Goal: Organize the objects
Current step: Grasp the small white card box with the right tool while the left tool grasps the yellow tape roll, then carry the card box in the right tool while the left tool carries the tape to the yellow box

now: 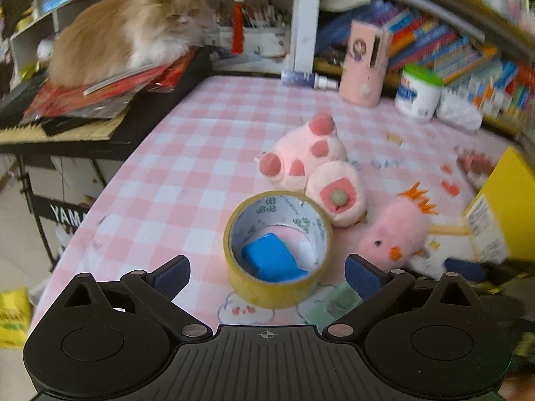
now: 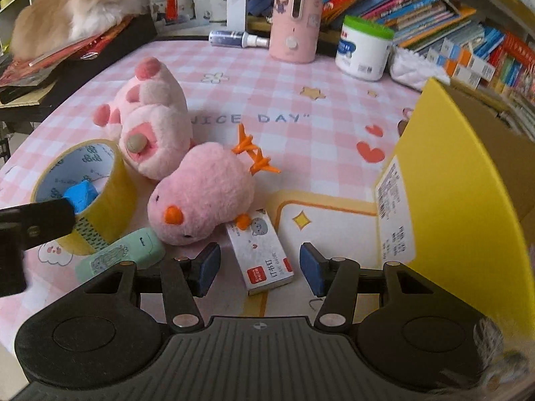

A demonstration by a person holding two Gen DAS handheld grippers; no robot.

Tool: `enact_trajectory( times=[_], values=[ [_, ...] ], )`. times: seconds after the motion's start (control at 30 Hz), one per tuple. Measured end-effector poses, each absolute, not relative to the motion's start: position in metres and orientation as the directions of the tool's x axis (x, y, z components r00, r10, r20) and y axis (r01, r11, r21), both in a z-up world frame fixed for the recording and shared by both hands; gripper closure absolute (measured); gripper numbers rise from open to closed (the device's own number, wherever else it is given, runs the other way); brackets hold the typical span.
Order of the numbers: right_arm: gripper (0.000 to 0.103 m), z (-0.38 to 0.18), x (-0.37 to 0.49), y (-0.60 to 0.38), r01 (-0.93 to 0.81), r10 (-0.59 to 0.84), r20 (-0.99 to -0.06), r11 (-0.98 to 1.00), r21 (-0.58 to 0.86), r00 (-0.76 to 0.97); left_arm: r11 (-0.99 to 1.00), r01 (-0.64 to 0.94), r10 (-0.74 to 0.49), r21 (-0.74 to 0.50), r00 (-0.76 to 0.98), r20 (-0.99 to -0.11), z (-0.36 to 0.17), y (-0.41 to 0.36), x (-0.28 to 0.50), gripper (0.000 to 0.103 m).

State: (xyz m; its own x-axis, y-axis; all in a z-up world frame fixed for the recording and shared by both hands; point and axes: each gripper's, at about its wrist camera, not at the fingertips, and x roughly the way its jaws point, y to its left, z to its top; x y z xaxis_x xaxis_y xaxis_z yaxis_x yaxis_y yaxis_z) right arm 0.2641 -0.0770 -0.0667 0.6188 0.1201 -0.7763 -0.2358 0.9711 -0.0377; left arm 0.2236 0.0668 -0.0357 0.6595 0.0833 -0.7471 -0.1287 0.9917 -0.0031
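A yellow tape roll (image 1: 267,289) stands on the pink checked tablecloth (image 1: 187,167) with a bright blue block (image 1: 271,260) inside it. My left gripper (image 1: 267,270) is open wide, one finger on each side of the roll and apart from it. A pink paw plush (image 2: 157,117) and a pink chick plush (image 2: 204,193) lie side by side. Half under the chick lies a white staple box (image 2: 260,250), between the fingers of my open right gripper (image 2: 260,267); its pads do not touch it. A mint-green case (image 2: 123,254) lies beside the roll.
An open yellow cardboard box (image 2: 451,173) stands at the right. A cat (image 2: 73,3) lies on a stack at the back left. A pink cylinder (image 2: 296,16), a white jar (image 2: 364,50), a spray bottle (image 2: 237,38) and shelves of books line the back.
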Motion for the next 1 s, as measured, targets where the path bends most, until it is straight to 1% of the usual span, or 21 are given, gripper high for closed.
enact_trajectory(
  times=[0.07, 0.17, 0.23, 0.27, 0.3, 0.37, 0.4, 0.43, 0.57, 0.67, 0.87, 1.0],
  values=[
    [0.053, -0.067, 0.267, -0.077, -0.240, 0.133, -0.774, 0.970, -0.025, 0.619, 0.992, -0.125, 0.103, 0.029, 0.643, -0.759, -0.042, 0.065, 0.234, 0.003],
    [0.053, -0.067, 0.270, -0.078, -0.247, 0.149, -0.774, 0.969, -0.010, 0.615, 0.994, -0.108, 0.073, 0.007, 0.622, -0.780, -0.050, 0.067, 0.248, 0.003],
    [0.055, -0.067, 0.271, -0.080, -0.244, 0.162, -0.774, 0.970, 0.010, 0.613, 0.995, -0.096, 0.062, 0.003, 0.614, -0.787, -0.054, 0.066, 0.255, 0.005],
    [0.058, -0.067, 0.271, -0.080, -0.247, 0.164, -0.773, 0.969, 0.010, 0.613, 0.996, -0.092, 0.060, 0.005, 0.612, -0.788, -0.056, 0.065, 0.258, 0.008],
    [0.065, -0.067, 0.271, -0.079, -0.258, 0.174, -0.770, 0.966, 0.012, 0.613, 0.996, -0.087, 0.053, -0.001, 0.615, -0.787, -0.056, 0.065, 0.260, 0.020],
    [0.073, -0.066, 0.270, -0.078, -0.277, 0.183, -0.767, 0.961, 0.007, 0.615, 0.993, -0.110, 0.044, -0.031, 0.616, -0.787, -0.055, 0.068, 0.260, 0.020],
    [0.074, -0.066, 0.269, -0.077, -0.286, 0.186, -0.767, 0.958, 0.004, 0.614, 0.990, -0.124, 0.028, -0.064, 0.624, -0.781, -0.052, 0.071, 0.258, 0.020],
    [0.074, -0.066, 0.268, -0.076, -0.293, 0.186, -0.768, 0.956, -0.002, 0.613, 0.987, -0.134, 0.014, -0.092, 0.637, -0.771, -0.049, 0.074, 0.254, 0.020],
    [0.075, -0.063, 0.266, -0.081, -0.294, 0.191, -0.784, 0.956, 0.011, 0.591, 0.983, -0.140, 0.009, -0.116, 0.677, -0.736, -0.030, 0.075, 0.235, 0.020],
    [0.075, -0.055, 0.261, -0.087, -0.283, 0.198, -0.789, 0.959, 0.031, 0.582, 0.980, -0.141, -0.005, -0.141, 0.688, -0.726, -0.020, 0.078, 0.218, 0.020],
    [0.075, -0.040, 0.240, -0.092, -0.276, 0.183, -0.779, 0.961, 0.013, 0.600, 0.973, -0.147, -0.021, -0.177, 0.708, -0.706, -0.011, 0.082, 0.186, 0.020],
    [0.075, -0.026, 0.219, -0.095, -0.280, 0.207, -0.751, 0.960, 0.031, 0.627, 0.974, -0.125, -0.043, -0.191, 0.721, -0.692, -0.005, 0.079, 0.167, 0.020]
  ],
)
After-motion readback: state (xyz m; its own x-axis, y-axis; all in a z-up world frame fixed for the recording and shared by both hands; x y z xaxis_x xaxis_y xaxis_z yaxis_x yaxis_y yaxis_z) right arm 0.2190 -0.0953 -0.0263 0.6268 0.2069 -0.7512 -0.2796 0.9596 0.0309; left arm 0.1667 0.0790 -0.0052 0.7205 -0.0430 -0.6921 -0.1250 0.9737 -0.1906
